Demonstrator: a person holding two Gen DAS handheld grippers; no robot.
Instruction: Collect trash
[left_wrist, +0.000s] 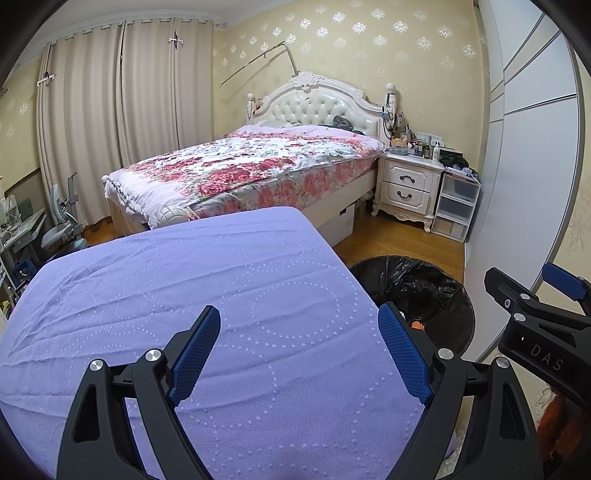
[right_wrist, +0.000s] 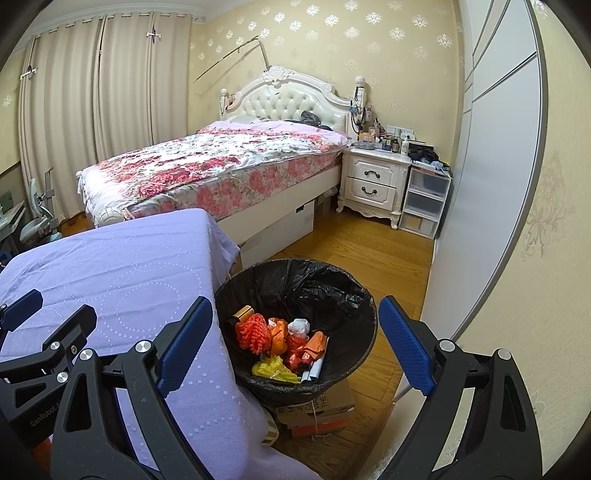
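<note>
Left gripper (left_wrist: 299, 350) wide open, nothing between its blue pads, hanging over the purple cloth (left_wrist: 184, 295). Right gripper (right_wrist: 295, 347) wide open too, nothing held, hanging over the bin (right_wrist: 295, 280). Right gripper also showing at the right edge of the left view, beside the bin. Bin just beside the right edge of the cloth-covered table, touching or nearly touching the hanging cloth. Black bag (right_wrist: 325, 291) lining the bin, crinkled at the rim. Trash (right_wrist: 284, 343) lying at the bottom of the bin: an orange net (right_wrist: 253, 332), a yellow net (right_wrist: 273, 369), a white crumpled bit (right_wrist: 299, 326), orange and red wrappers (right_wrist: 314, 347), a small dark and gold box (right_wrist: 245, 313). Cardboard box (right_wrist: 317, 406) under the bin, on the wood floor (right_wrist: 369, 240). No trash on the cloth in either view. Farther back, a bed (right_wrist: 207, 166) with a red flower cover and a white padded headboard. White nightstand (right_wrist: 373, 184) beside the bed, crowded with small bottles on top. Clear plastic drawers (right_wrist: 424, 203) just right of the nightstand. Long beige curtains (right_wrist: 92, 92) on the left wall, pulled closed.
</note>
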